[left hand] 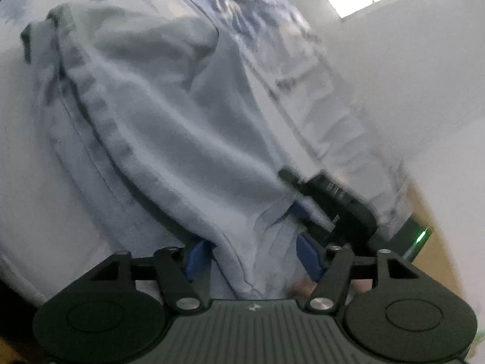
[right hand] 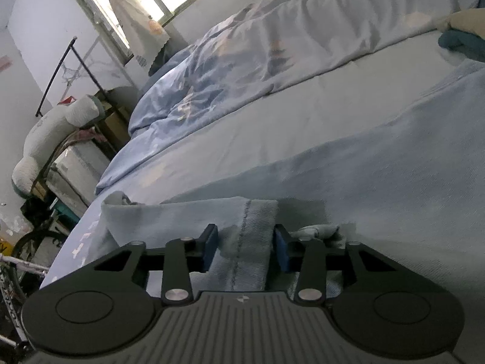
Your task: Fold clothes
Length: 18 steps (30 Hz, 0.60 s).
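Note:
A pale blue denim garment (left hand: 169,127) lies in folds on the bed. In the left wrist view a seamed edge of it runs down between the blue pads (left hand: 197,256) of my left gripper (left hand: 253,256), which stand wide apart without pressing on it. The right gripper (left hand: 330,203) shows just beyond as a dark shape at the garment's right edge. In the right wrist view a stitched hem band of the garment (right hand: 245,236) fills the gap of my right gripper (right hand: 245,250); the band lies flat and the pads (right hand: 280,253) sit at its sides without clearly squeezing it.
The light blue bed sheet (right hand: 303,115) stretches ahead, with a rumpled patterned duvet (right hand: 212,79) behind it. Folded clothes (right hand: 463,36) sit at the far right. Off the left bed edge are a chair with a white pillow (right hand: 51,130), a rack and a bicycle wheel (right hand: 18,251).

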Each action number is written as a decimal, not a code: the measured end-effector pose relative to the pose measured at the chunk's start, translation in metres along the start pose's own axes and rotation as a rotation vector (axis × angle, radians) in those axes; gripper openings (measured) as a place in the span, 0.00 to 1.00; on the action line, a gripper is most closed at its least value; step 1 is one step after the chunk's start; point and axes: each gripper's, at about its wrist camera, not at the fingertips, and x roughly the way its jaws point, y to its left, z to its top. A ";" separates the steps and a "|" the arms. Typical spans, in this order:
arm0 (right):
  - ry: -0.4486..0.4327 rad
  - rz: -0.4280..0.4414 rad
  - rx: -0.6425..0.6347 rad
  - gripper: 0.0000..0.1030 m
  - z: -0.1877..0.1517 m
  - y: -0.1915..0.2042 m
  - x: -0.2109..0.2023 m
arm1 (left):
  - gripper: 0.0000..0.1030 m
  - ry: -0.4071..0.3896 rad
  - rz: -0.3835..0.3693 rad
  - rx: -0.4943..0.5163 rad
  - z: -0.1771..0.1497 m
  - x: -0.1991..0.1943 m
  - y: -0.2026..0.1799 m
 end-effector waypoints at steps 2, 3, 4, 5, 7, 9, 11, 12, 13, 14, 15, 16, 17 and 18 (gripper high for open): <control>-0.001 0.003 0.002 0.39 0.000 0.001 0.000 | 0.48 -0.029 -0.006 -0.003 0.002 -0.002 0.000; -0.002 0.001 0.000 0.39 0.000 0.001 0.000 | 0.48 -0.013 -0.004 -0.010 0.002 0.001 0.001; -0.001 0.002 0.000 0.39 0.000 0.002 0.000 | 0.48 0.022 0.011 -0.027 0.003 0.007 0.003; 0.001 0.003 0.000 0.39 0.000 0.001 0.001 | 0.48 0.050 0.021 -0.044 0.003 0.012 0.006; 0.009 -0.004 0.002 0.39 0.000 0.001 0.003 | 0.48 0.051 0.020 -0.063 0.000 0.015 0.010; 0.015 -0.014 0.005 0.39 0.000 0.001 0.005 | 0.46 0.053 0.026 -0.052 0.000 0.017 0.008; 0.020 -0.024 0.003 0.39 0.000 0.002 0.006 | 0.28 0.062 0.046 -0.037 0.000 0.018 0.006; 0.021 -0.028 -0.001 0.39 0.000 0.002 0.006 | 0.15 0.070 0.058 -0.039 0.001 0.019 0.007; 0.021 -0.032 -0.005 0.37 0.000 0.003 0.007 | 0.14 0.076 0.061 -0.049 0.002 0.019 0.010; 0.019 -0.036 -0.007 0.33 0.000 0.004 0.007 | 0.13 0.078 0.058 -0.057 0.002 0.018 0.011; 0.018 -0.042 -0.013 0.29 0.000 0.005 0.007 | 0.11 0.079 0.054 -0.065 0.002 0.017 0.011; 0.017 -0.049 -0.020 0.24 0.000 0.006 0.007 | 0.10 0.080 0.053 -0.065 0.001 0.016 0.010; 0.015 -0.055 -0.027 0.23 -0.001 0.007 0.007 | 0.09 0.082 0.053 -0.062 0.002 0.015 0.009; 0.011 -0.056 -0.037 0.22 -0.001 0.009 0.005 | 0.07 0.085 0.051 -0.058 0.003 0.015 0.008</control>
